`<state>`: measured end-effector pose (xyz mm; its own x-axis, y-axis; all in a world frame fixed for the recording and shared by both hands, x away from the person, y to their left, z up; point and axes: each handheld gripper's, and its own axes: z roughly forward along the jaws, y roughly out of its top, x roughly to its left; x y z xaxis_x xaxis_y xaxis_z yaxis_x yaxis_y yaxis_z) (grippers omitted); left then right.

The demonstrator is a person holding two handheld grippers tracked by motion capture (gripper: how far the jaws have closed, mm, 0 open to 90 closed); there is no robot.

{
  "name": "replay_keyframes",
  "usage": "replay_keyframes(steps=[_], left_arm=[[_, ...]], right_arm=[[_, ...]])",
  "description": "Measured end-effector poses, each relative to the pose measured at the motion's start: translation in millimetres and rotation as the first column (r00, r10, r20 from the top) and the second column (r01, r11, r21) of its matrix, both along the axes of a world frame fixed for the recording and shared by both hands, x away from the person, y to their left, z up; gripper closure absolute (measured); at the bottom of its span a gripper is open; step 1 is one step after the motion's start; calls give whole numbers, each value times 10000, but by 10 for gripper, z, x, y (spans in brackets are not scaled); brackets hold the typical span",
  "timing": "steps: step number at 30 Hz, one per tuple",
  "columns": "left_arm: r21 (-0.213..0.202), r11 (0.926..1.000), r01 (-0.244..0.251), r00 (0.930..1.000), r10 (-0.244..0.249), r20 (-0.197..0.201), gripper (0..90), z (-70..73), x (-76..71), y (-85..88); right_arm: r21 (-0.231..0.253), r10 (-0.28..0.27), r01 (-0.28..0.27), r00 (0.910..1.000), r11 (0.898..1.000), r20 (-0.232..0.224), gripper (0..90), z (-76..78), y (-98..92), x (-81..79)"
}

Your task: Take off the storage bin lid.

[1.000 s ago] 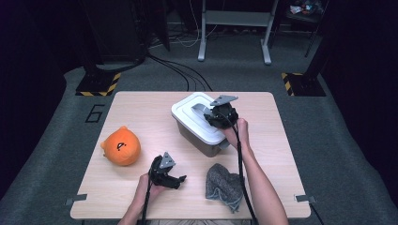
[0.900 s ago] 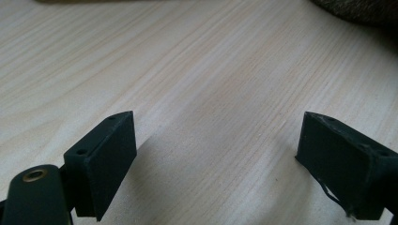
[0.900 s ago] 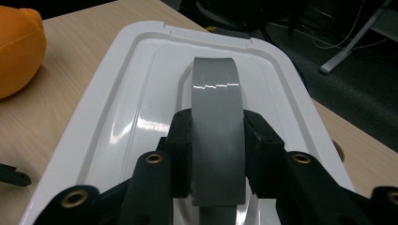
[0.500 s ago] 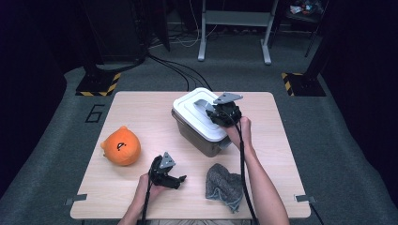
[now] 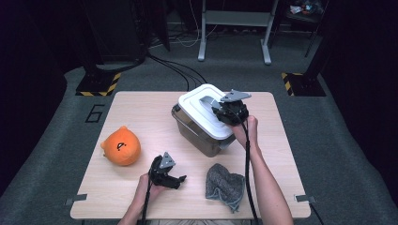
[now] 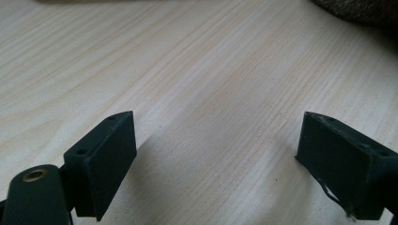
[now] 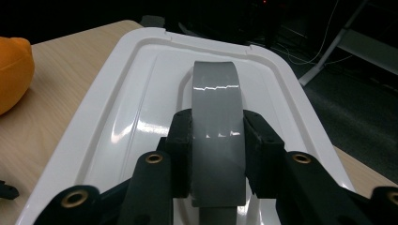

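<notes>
Change since earlier frame: right hand-held gripper (image 5: 224, 108) sits a little higher and the white lid (image 5: 207, 110) now tilts, its right side raised off the box (image 5: 199, 135); left hand-held gripper (image 5: 179, 178) unchanged in place.
Right hand-held gripper: clenched on the grey handle (image 7: 217, 136) at the middle of the lid; one black pad on each side of the handle, both touching it.
Lid: white, with rounded corners, resting on the clear-walled box, right edge lifted, left edge low on the rim.
Box: on the bench (image 5: 141, 105), centre-right, turned at an angle to the bench edges.
Left hand-held gripper: released, jaws wide apart, nothing between them; low over bare wood at the near side, left of centre, pointing right.
Left gripper view: wood grain between the two black pads (image 6: 107, 159); a corner of the grey cloth (image 6: 361, 11) at top right.
Cloth: grey, crumpled, near edge of the bench (image 5: 225, 185), just right of the left hand-held gripper, apart from it.
Soft toy: orange, round (image 5: 121, 146), left side of the bench, well apart from the box.
</notes>
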<state>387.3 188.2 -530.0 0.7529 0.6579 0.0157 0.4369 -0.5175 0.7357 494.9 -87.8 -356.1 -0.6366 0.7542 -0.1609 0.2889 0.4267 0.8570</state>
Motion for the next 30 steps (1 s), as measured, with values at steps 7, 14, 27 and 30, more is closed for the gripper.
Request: replay_keyframes(steps=[7, 14, 27, 30], left_arm=[[-39, 10000, 6, 10000, -6, 16, 118, -3, 1, 0], [-40, 10000, 9, 10000, -9, 11, 118, -3, 1, 0], [12, 10000, 37, 10000, -37, -53, 118, 4, 2, 3], [6, 10000, 45, 10000, -45, -63, 118, 4, 2, 4]], right_arm=[[131, -298, 296, 9995, 9995, 88, 662, 38, -124, -14], [260, -667, 662, 9976, 9975, 201, 662, 67, -290, -23], [591, -1451, 1427, 9886, 9880, 395, 662, 111, -630, -64], [643, -1635, 1610, 9859, 9849, 356, 662, 112, -709, -69]])
